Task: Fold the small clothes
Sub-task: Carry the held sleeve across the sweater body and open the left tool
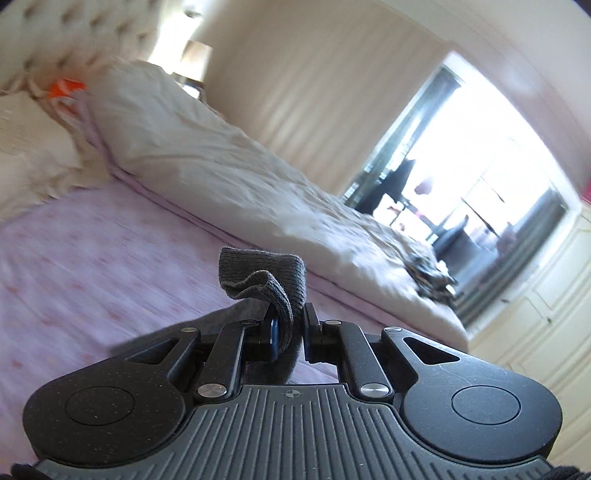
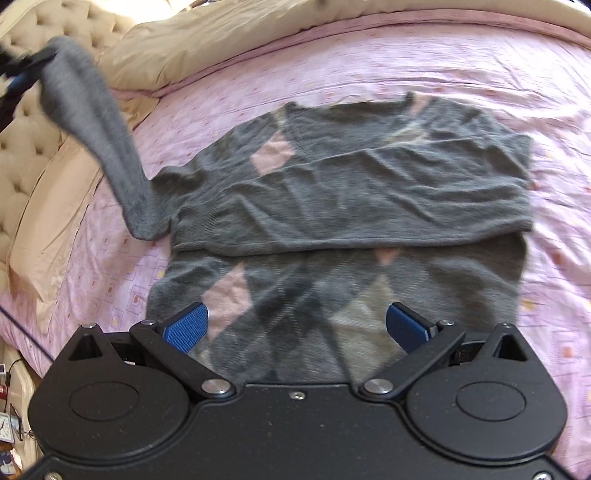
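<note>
On the bed, a grey sweater [image 2: 332, 192] with pink and pale diamond patches lies spread across the pink patterned bedsheet [image 2: 480, 74]. Its body is doubled over: one plain grey layer is folded across the middle, and the argyle front shows below that fold, nearest the right wrist camera. One sleeve [image 2: 92, 129] rises from the sweater's left edge, lifted clear of the sheet and stretched up toward the upper left corner of the right wrist view.

Left gripper [image 1: 290, 325]: jaws clenched on the ribbed cuff [image 1: 262, 273] of that sleeve. The cuff stands bunched above the fingertips, and grey knit hangs down between them. The same gripper appears in the right wrist view at the far upper left, blurred, with the sleeve end caught in it.

Right gripper [image 2: 297, 325]: jaws released and spread wide, with nothing between them. Both blue ribbed pads [image 2: 186, 326] are exposed. It hovers over the lower argyle part of the sweater; whether the fingers touch the fabric cannot be told.

Surroundings: a rumpled white duvet [image 1: 229, 177] lies along the far side of the bed in the left wrist view, with a cream pillow [image 1: 33, 147] beside it and a tufted headboard [image 1: 85, 29] behind. A bright window [image 1: 472, 184] shows beyond the duvet. Cream pillows [image 2: 55, 206] and the tufted headboard also border the sheet in the right wrist view.
</note>
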{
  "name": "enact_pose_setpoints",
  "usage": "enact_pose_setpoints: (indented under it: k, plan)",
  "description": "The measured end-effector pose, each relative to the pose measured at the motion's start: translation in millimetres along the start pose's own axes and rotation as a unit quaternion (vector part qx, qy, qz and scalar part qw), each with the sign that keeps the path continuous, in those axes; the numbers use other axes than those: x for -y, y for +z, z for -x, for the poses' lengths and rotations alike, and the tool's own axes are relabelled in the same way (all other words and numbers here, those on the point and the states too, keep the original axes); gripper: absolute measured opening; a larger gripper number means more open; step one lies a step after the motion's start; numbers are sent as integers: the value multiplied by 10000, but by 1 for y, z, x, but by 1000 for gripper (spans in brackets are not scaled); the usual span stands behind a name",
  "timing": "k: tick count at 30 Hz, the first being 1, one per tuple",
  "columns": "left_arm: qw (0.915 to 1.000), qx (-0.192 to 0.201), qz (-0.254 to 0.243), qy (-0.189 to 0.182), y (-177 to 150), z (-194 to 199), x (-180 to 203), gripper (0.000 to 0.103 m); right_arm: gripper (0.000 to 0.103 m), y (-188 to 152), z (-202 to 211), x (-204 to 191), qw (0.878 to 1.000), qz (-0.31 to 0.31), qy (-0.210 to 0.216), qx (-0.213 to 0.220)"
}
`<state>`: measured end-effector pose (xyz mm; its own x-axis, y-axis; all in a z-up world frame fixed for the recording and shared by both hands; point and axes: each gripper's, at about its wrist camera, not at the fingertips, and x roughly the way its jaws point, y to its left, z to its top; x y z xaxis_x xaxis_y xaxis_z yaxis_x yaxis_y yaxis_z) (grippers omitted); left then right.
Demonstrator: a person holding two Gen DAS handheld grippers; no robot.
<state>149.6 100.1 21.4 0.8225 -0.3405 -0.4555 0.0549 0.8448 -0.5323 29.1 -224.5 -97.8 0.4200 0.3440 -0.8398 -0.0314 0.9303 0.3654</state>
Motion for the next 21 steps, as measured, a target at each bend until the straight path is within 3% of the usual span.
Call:
enact_pose_setpoints:
  k: [6,12,17,21]
  plan:
    - [9966,-673,-277,-387,-59,-66,59,11,103,-6,18,36,9998,-165,-95,73]
    - [9865,-1389,-756,-425,-114,-116,94,12,103,-12,32,65,9989,-394,-205,118]
    - [9668,-2195,-1216,-492,-145,-143,104,42,103,-15,34,75,9985,-490,-231,106]
    - [9506,-2395,-1793,-822,-162,-132,116,57,103,-15,28,75,9982,-548,-232,71]
